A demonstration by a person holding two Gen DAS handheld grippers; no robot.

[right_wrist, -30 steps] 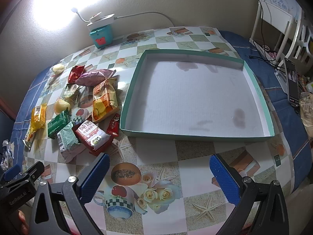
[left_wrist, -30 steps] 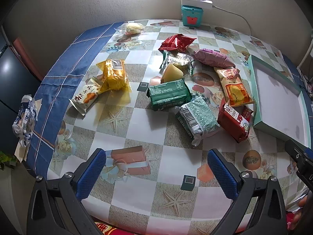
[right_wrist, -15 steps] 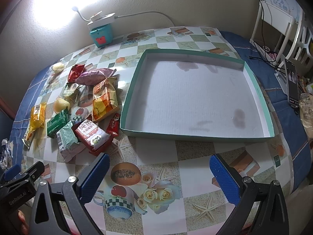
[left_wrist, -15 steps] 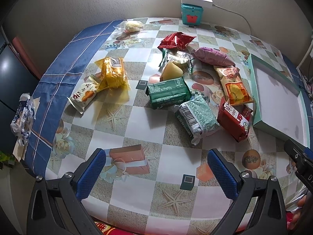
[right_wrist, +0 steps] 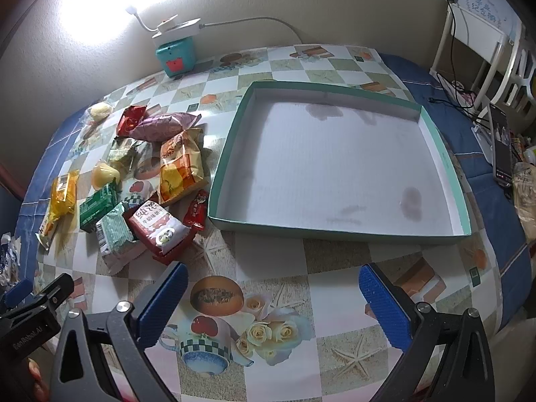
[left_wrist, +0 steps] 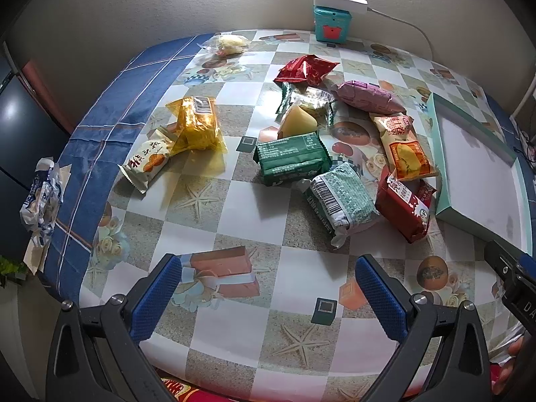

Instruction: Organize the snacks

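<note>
Left wrist view: left gripper (left_wrist: 268,288) hangs over the near edge of the table (left_wrist: 254,221), fingers (left_wrist: 154,298) spread wide with nothing between them; ahead of the left finger a cream packet (left_wrist: 147,162) lies touching a yellow packet (left_wrist: 197,125); straight ahead between the fingers a dark green packet (left_wrist: 291,159), with a pale wedge-shaped snack (left_wrist: 296,122) just behind it; ahead of the right finger a light green packet (left_wrist: 341,197) rests against a red-and-white packet (left_wrist: 402,204); beyond those an orange packet (left_wrist: 405,147), a purple packet (left_wrist: 366,97), a shiny red packet (left_wrist: 306,70); a clear-wrapped snack (left_wrist: 227,43) sits well apart at the far left; teal box tray (left_wrist: 459,216) far right of the right finger, bare inside; part of the other gripper shows at the right edge.

Right wrist view: right gripper (right_wrist: 274,301) also has its fingers (right_wrist: 385,301) wide apart, holding nothing; the tray (right_wrist: 335,231) lies straight ahead between the fingers, empty; all snacks piled ahead-left of the left finger, the red-and-white packet (right_wrist: 155,227) nearest, a small red sachet (right_wrist: 196,214) just beside the tray's near-left corner, orange packet (right_wrist: 181,167) behind it; a teal gadget (right_wrist: 176,55) stands by the wall; a phone (right_wrist: 500,149) lies far right of the right finger.
</note>
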